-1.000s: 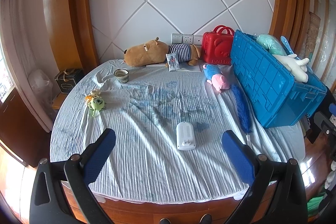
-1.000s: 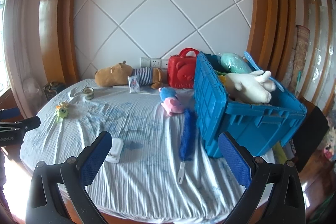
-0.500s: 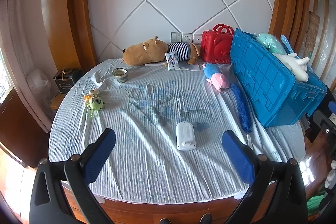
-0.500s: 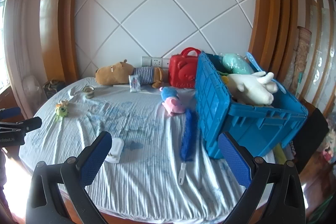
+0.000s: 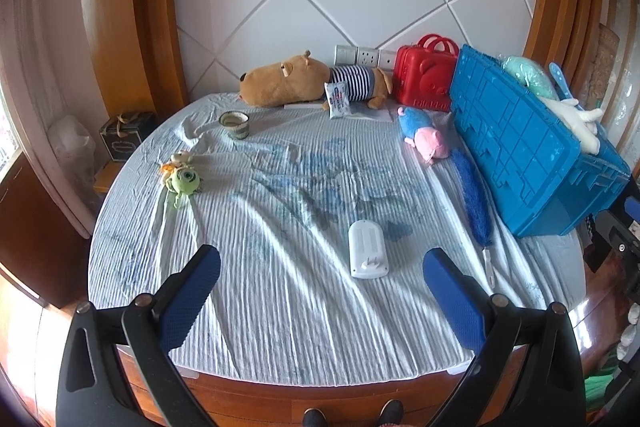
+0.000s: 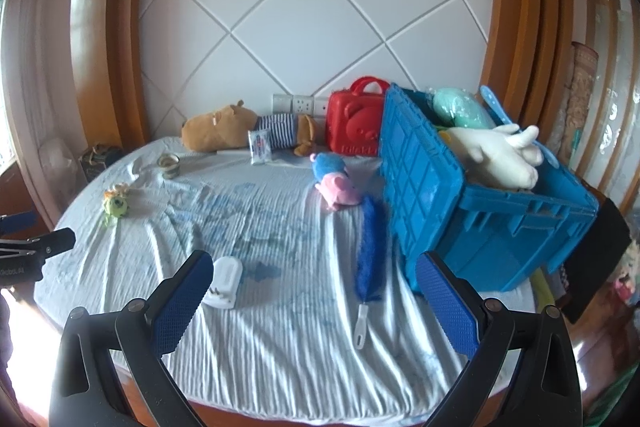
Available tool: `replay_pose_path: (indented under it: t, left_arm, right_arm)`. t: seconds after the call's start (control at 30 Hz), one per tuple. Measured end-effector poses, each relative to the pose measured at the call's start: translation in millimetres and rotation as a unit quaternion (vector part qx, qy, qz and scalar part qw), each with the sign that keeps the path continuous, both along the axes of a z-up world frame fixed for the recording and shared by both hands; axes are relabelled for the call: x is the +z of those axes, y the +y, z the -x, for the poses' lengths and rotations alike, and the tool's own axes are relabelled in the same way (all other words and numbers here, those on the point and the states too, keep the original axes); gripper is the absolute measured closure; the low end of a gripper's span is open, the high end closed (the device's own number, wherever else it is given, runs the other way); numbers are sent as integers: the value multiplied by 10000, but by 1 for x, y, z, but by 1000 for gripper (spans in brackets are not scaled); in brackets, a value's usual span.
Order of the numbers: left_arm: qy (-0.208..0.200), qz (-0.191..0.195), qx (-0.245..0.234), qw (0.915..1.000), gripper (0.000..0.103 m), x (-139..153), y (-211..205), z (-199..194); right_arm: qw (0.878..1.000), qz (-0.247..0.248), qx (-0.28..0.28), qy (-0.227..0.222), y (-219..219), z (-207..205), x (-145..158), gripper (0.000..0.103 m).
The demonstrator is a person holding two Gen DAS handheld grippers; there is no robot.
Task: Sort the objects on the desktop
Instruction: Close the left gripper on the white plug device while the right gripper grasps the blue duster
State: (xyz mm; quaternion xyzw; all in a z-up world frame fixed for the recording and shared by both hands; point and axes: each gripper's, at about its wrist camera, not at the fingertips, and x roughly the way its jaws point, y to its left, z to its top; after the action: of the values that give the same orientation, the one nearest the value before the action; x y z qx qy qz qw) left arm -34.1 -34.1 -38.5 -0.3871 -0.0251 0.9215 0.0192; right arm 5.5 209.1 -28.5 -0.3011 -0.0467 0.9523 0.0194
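Blue crate (image 6: 472,211) with white plush (image 6: 496,157), mint plush (image 6: 460,109) inside.

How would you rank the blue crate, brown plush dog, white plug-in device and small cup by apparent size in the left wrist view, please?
1. blue crate
2. brown plush dog
3. white plug-in device, though nearness to the camera flatters it
4. small cup

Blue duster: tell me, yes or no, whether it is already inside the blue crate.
No. The blue duster lies on the bedsheet beside the blue crate, outside its wall.
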Motion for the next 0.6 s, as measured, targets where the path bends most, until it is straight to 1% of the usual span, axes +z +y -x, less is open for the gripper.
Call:
replay_pose_path:
  t: [0.17,0.27,0.37,0.43,0.53,0.6]
  left_arm:
    - [-273,55,-216,9994,0,-26,2,15]
    - [-465,-42,-322,9984,0,-44,6,28]
    - [-672,-156,-339,9970,0,-63,15,44]
    - [-791,-129,-305,9963,0,-75,25,56]
    - [-1005,-121,-240,9946,0,-95,43,78]
    - [-1167,-93,-240,9928,0,-108,57,91]
  right_arm:
    - [9993,122,37,-362,-11,14,-28,0]
    - [9981,205,17,-578,-10,24,-46,0]
    - [9961,455,15,-762,-2,38,-62,0]
    - [9941,632,112,-872,5,51,-72,0]
    - [9936,433,209,-1018,11,74,-88,0]
    - [9908,532,315,-1202,18,91,-101,0]
